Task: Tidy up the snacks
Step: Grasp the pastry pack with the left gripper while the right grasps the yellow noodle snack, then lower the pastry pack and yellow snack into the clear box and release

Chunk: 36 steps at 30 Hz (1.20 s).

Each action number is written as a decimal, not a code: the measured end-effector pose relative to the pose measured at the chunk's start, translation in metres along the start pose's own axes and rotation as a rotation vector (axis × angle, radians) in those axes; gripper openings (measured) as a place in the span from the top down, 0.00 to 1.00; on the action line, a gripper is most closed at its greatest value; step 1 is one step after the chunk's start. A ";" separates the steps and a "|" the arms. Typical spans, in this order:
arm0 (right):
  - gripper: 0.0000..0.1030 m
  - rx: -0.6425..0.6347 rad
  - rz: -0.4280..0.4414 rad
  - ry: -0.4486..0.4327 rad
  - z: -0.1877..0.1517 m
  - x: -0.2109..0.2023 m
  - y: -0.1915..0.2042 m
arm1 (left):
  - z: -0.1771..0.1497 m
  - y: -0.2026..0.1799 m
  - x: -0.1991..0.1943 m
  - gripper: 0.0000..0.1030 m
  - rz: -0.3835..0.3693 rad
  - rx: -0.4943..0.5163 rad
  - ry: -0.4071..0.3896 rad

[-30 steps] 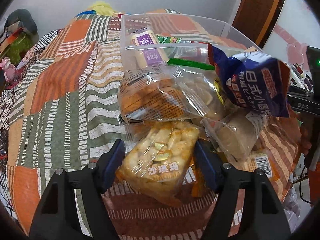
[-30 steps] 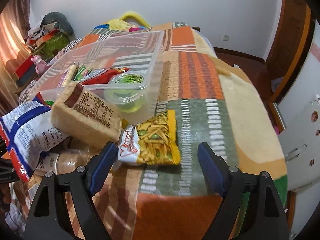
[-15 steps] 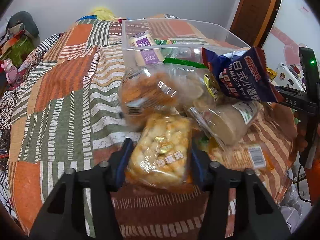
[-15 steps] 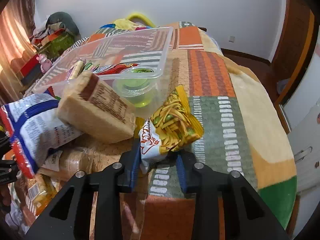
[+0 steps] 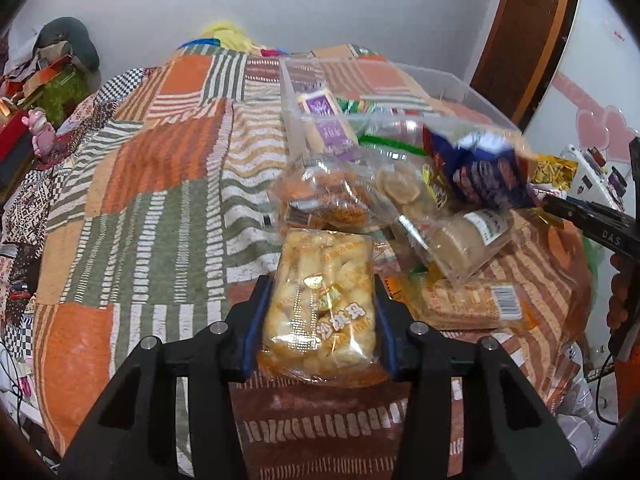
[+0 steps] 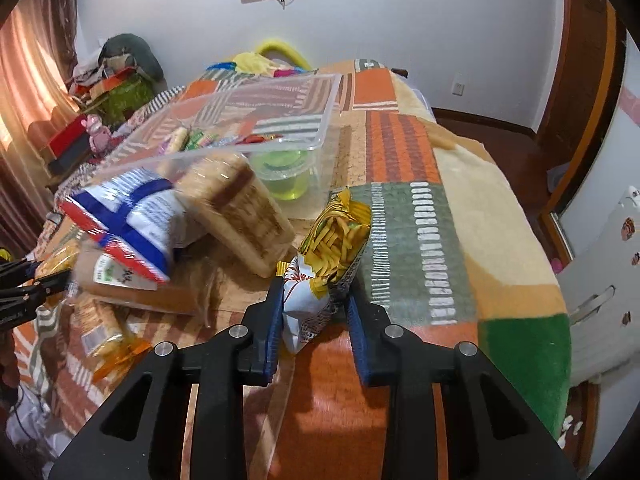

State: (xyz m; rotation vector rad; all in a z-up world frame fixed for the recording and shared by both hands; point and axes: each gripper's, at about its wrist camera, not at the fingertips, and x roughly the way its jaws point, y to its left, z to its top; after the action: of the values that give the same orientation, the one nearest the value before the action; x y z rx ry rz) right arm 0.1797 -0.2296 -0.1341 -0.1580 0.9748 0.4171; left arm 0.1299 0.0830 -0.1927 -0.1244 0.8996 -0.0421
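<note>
Grippers are both squeezing snacks: left gripper is pinching a puffy pack reading "沙琪玛", right gripper a yellow chip bag.

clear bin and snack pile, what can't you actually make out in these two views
- Clear bin, right wrist view: its near end is hidden behind the blue and white bag and the tan cracker pack.
- Blue and white bag, both views: motion blur makes its print unreadable.
- Yellow snack packet, right wrist view: lower end hidden between the right gripper jaws.
- Left gripper covers the sachima pack sides.
</note>
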 end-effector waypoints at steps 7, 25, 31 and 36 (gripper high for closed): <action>0.75 0.015 0.009 -0.072 0.014 -0.018 0.000 | 0.018 -0.004 -0.023 0.55 0.002 0.003 -0.069; 0.75 -0.055 0.022 -0.200 0.057 -0.025 0.023 | 0.101 -0.026 -0.034 0.55 -0.030 0.034 -0.219; 0.75 -0.089 0.037 -0.205 0.074 -0.011 0.037 | 0.123 -0.033 -0.017 0.55 -0.033 0.043 -0.220; 0.75 -0.114 0.067 -0.167 0.087 0.010 0.049 | 0.141 -0.034 0.005 0.55 -0.043 0.035 -0.199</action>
State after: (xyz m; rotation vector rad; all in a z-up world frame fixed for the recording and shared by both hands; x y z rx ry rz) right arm 0.2314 -0.1553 -0.0914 -0.1909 0.7939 0.5388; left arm 0.2438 0.0616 -0.1056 -0.1131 0.6976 -0.0837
